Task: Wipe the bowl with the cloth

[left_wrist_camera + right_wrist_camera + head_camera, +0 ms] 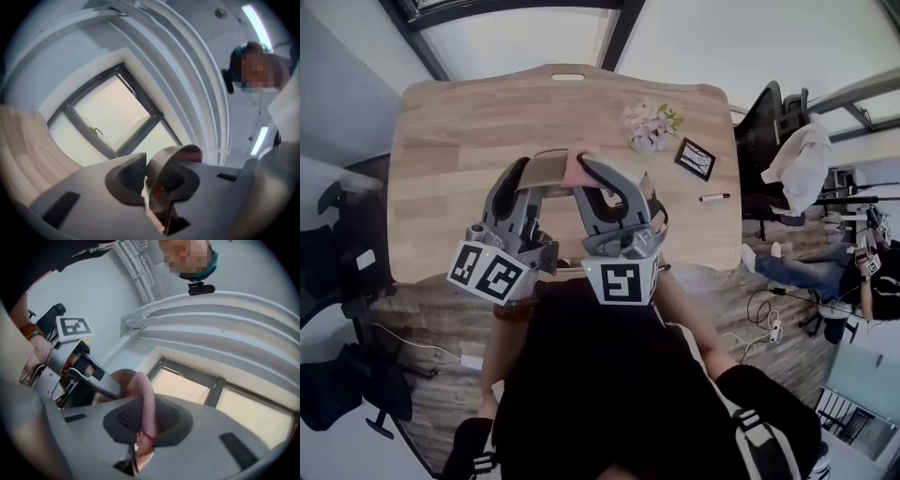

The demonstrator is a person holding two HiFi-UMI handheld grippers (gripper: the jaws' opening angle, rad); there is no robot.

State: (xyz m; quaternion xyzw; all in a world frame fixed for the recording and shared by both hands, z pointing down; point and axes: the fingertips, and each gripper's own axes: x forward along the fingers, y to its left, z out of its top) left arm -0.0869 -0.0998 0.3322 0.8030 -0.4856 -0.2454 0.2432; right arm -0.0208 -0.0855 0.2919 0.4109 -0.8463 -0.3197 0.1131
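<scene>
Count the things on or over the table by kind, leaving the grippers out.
bowl: 1
cloth: 1
flower bunch: 1
picture frame: 1
pen: 1
Total: 5

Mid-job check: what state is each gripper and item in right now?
left gripper: jaws shut on the bowl's rim.
right gripper: jaws shut on the cloth.
bowl: held up off the table, tipped on edge.
cloth: bunched, pinched, up beside the bowl.
pen: lying flat on the table.
</scene>
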